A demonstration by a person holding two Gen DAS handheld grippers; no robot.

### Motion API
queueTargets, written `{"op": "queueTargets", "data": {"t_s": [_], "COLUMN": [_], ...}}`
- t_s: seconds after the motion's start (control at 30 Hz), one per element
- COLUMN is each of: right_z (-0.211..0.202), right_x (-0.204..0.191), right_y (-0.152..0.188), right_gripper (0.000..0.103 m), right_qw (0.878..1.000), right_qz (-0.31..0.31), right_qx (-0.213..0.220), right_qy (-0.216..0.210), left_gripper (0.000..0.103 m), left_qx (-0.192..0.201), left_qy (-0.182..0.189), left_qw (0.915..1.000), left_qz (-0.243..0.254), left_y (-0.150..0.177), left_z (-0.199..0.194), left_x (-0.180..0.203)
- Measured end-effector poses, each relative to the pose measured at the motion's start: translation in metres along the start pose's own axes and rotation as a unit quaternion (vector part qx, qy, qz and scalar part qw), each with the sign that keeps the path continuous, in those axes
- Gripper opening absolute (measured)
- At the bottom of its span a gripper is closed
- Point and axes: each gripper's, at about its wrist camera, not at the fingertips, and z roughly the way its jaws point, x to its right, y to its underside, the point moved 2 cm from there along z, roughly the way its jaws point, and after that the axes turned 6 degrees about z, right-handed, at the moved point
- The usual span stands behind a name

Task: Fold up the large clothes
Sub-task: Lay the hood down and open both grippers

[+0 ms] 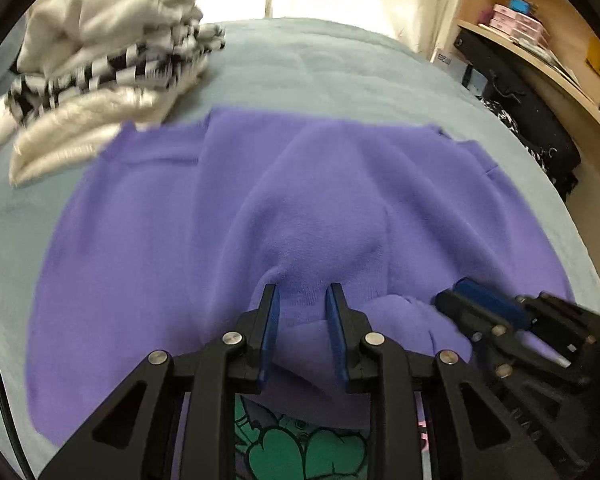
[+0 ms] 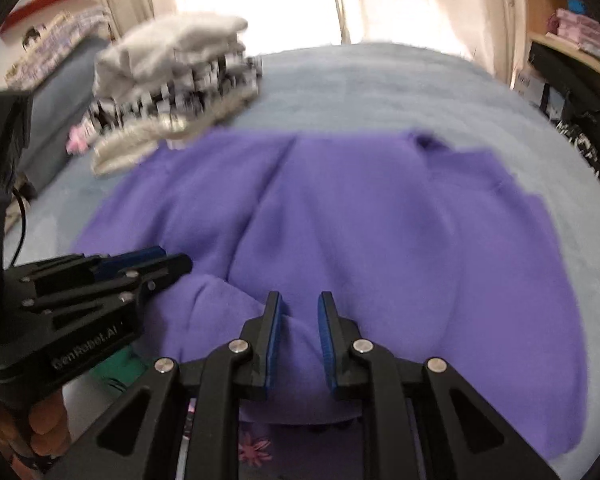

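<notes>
I am watching the purple sweatshirt [image 1: 228, 216] lying spread on the bed [image 1: 340, 64], just nearer than the folded pile [image 1: 100, 64]; it looks soft, thick, floppy. Left gripper [image 1: 303, 294] and right gripper [image 2: 299, 300] are each pinching a bunched near hem, the place to hold

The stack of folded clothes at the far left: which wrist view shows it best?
The left wrist view: the stack of folded clothes sits larger there, its white and checked layers distinguishable despite blur. The right wrist view shows the same stack smaller and more smeared.
</notes>
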Motion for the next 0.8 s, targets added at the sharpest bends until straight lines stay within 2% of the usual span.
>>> {"op": "queueTargets", "data": {"t_s": [0.2, 0.5, 0.57, 0.7, 0.8], "right_z": [0.002, -0.003, -0.012, -0.035, -0.03], "right_x": [-0.004, -0.002, -0.002, -0.002, -0.002], "right_y": [0.006, -0.003, -0.009, -0.029, -0.047], "right_gripper": [0.018, 0.02, 0.02, 0.02, 0.02], "right_qw": [1.0, 1.0, 0.999, 0.998, 0.998], "right_qz": [-0.007, 0.009, 0.013, 0.022, 0.024], "right_qx": [0.018, -0.002, -0.001, 0.035, 0.047], "right_qy": [0.014, -0.013, -0.032, -0.053, -0.045], "left_gripper": [0.022, 0.023, 0.025, 0.041, 0.041], "left_qx": [0.023, 0.026, 0.026, 0.06, 0.075], "left_qy": [-0.03, -0.008, 0.001, 0.022, 0.017], "left_qw": [0.999, 0.9995, 0.9995, 0.9979, 0.997], "left_qz": [0.025, 0.013, 0.017, -0.002, -0.012], "left_y": [0.007, 0.006, 0.001, -0.015, -0.033], "left_z": [-0.002, -0.012, -0.021, -0.04, -0.036], "left_x": [0.01, 0.002, 0.002, -0.002, -0.003]}}
